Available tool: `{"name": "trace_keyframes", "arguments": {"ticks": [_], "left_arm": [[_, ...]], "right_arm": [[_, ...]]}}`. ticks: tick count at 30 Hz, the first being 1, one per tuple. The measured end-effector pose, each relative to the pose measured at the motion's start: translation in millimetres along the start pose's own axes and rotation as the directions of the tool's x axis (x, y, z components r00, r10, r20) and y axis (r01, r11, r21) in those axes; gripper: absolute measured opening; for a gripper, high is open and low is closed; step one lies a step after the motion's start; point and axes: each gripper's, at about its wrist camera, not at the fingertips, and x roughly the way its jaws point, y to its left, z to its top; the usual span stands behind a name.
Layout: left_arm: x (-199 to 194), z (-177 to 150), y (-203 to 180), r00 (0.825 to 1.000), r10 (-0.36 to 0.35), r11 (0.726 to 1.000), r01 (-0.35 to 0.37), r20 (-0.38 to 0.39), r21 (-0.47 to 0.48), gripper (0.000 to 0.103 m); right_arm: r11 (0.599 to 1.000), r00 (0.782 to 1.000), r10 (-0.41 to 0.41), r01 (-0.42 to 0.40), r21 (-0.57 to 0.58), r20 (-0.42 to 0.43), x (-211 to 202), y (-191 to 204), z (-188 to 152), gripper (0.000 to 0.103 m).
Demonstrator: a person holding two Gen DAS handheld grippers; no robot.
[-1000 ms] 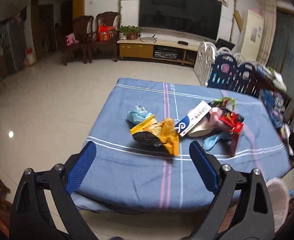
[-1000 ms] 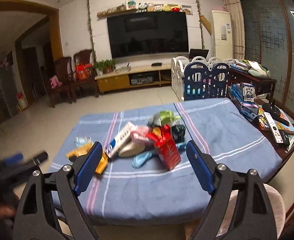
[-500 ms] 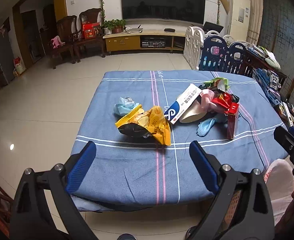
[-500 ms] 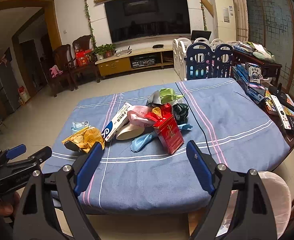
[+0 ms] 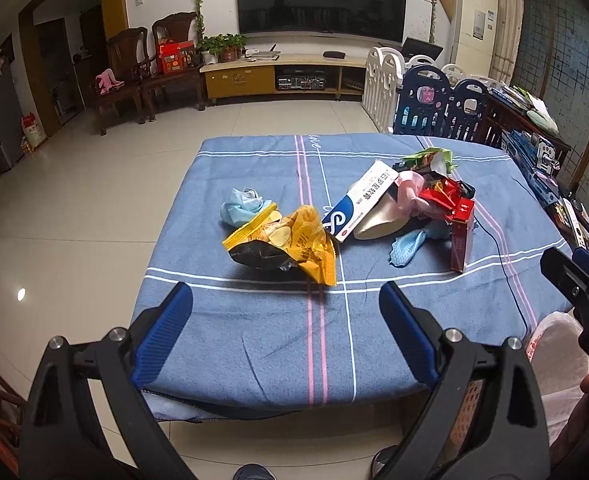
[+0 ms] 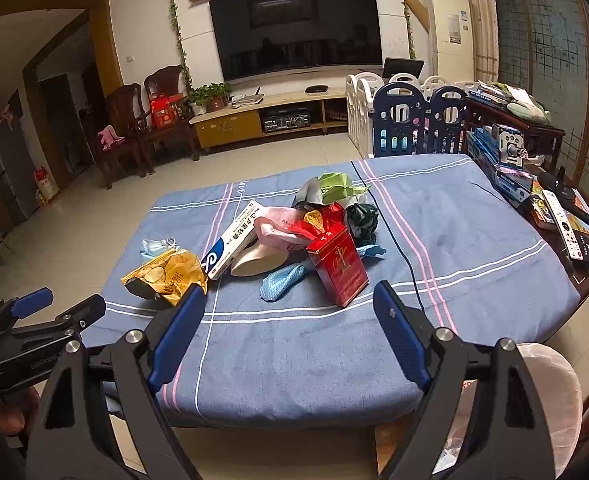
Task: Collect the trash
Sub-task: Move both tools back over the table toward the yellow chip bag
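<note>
Holding both the left gripper (image 5: 285,330) and right gripper (image 6: 290,330) wide open and empty, you face the trash pile (image 6: 294,236) ready to grab.

A table (image 5: 254,344) lies before me, trash heaped on its middle. A chip bag (image 5: 284,246) lies nearest on the left, a face mask (image 5: 240,208) just behind it. A long carton (image 5: 360,206) leans rightward into the pile; a box (image 6: 338,266) stands at its right. A bin (image 6: 550,396) sits below the table's right near corner.

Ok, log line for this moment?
left tool: open, empty | right tool: open, empty | yellow crinkled chip bag: on blue cloth, untouched
</note>
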Motion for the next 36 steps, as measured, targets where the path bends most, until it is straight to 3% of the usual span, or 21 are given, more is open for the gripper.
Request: {"name": "trace_keyframes", "arguments": {"ticks": [26,36], "left_arm": [[13,-2,-3,0.998,-0.038,0.999,0.038,-0.052,0.010,0.094],[31,6,37,0.993,-0.089,0.988,0.078,-0.080,-0.131,0.094]], "right_arm": [[1.000,1.000,0.001,-0.001,0.010,-0.013,4,-7,-1,0.084],[1.000,1.000,0.009,-0.009,0.017,-0.019,6,-10,-1,0.084]]}}
